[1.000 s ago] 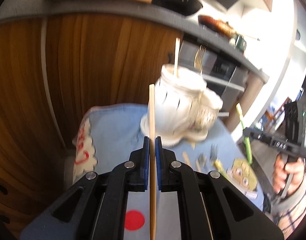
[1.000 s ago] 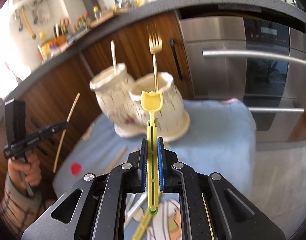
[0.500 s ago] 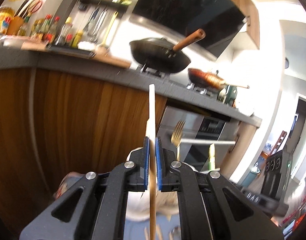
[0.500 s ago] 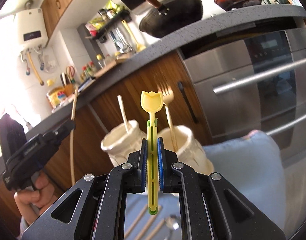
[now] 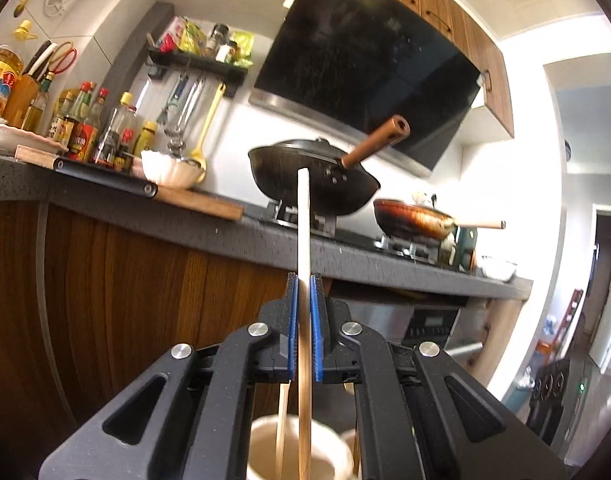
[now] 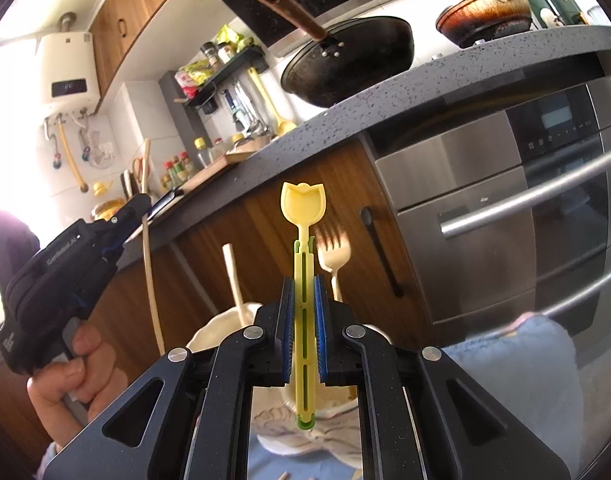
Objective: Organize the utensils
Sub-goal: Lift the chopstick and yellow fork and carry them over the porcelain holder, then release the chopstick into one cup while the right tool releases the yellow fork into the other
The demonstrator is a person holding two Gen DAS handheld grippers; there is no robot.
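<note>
Wooden chopstick point(image 5: 303, 240) stands upright, clamped in the left tongs point(image 5: 304, 312) above the cream holder point(image 5: 297, 448); the right tongs point(image 6: 304, 312) pinch a yellow spoon point(image 6: 303, 208). Lowered off-line, either long handle could strike the rim and tip it.

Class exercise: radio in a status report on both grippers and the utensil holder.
Left gripper shut on wooden chopstick. Right gripper shut on yellow spoon. Ceramic holder below, nothing blocking.
</note>
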